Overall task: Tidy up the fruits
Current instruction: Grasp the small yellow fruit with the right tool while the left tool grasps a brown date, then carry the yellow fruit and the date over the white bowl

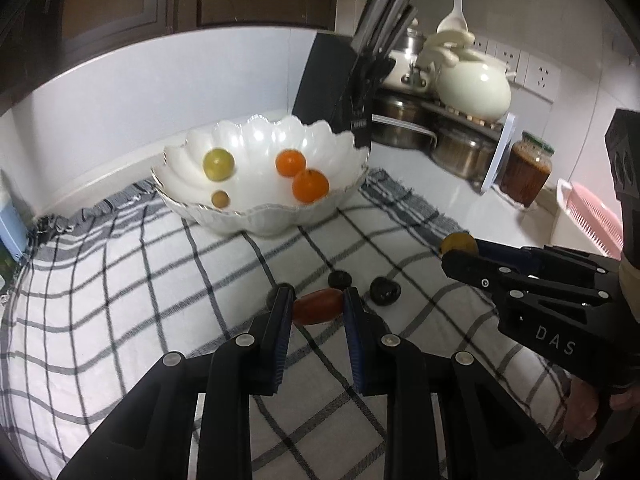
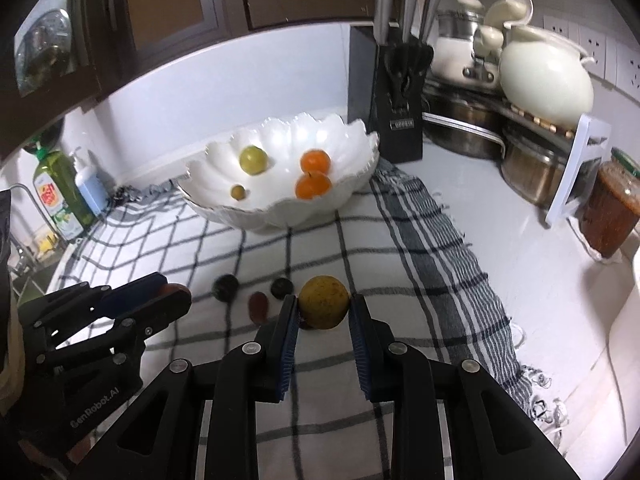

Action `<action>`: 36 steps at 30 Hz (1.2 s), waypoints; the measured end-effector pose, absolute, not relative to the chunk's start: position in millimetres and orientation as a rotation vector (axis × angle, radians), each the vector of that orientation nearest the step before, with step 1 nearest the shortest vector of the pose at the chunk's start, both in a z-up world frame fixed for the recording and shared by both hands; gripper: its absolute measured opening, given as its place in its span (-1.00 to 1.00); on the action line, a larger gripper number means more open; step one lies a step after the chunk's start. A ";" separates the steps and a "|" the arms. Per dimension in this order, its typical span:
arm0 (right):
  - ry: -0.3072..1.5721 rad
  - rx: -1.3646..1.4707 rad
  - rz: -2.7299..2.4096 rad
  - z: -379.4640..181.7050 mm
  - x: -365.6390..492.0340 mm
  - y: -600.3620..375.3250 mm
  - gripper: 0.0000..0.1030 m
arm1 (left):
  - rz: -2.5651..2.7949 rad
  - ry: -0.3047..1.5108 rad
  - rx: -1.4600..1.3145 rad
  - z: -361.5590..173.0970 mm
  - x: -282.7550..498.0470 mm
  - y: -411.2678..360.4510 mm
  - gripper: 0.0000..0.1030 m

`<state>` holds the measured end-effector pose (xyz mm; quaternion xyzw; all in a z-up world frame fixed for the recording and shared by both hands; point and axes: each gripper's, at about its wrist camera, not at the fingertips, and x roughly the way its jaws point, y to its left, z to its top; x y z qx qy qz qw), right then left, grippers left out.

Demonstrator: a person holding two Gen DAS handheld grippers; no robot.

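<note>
Gripping a small red oblong fruit (image 1: 318, 306) in my left claw (image 1: 317, 307), I have its pads pressed on both ends. My right claw (image 2: 324, 308) is clamped on a yellow-brown round fruit (image 2: 324, 302). Both are raised over the checked cloth (image 1: 120, 280) on the worktop (image 2: 500, 208). Three dark fruits lie on the cloth just beyond the claws: one round one (image 2: 226, 285), another round one (image 2: 282, 287) and a reddish oblong one (image 2: 258, 307). Towards the worktop's back edge stands the white scalloped bowl (image 1: 260, 216), holding two orange fruits (image 1: 310, 186), a green one (image 1: 218, 164) and a tiny one (image 1: 220, 199). Close beside the bowl stands a black knife block (image 2: 396, 112); pots (image 2: 532, 168) and a jar (image 2: 610, 216) crowd the worktop's back right corner.
</note>
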<state>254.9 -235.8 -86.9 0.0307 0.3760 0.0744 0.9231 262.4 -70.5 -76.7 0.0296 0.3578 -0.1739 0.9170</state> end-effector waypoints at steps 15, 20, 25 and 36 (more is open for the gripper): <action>0.640 0.039 0.204 -44.7 259.3 -206.8 -0.47 | -0.316 0.639 0.036 -34.1 265.6 -38.7 -0.49; 0.623 0.056 0.222 -39.6 273.2 -199.6 -0.47 | -0.300 0.607 0.039 -24.0 273.4 -30.7 -0.49; 0.601 0.056 0.221 -31.9 285.4 -192.8 -0.47 | -0.284 0.577 0.049 -13.9 285.8 -24.7 -0.49; 0.561 0.046 0.215 -7.5 322.7 -180.6 -0.47 | -0.275 0.531 0.073 8.2 321.5 -14.9 -0.49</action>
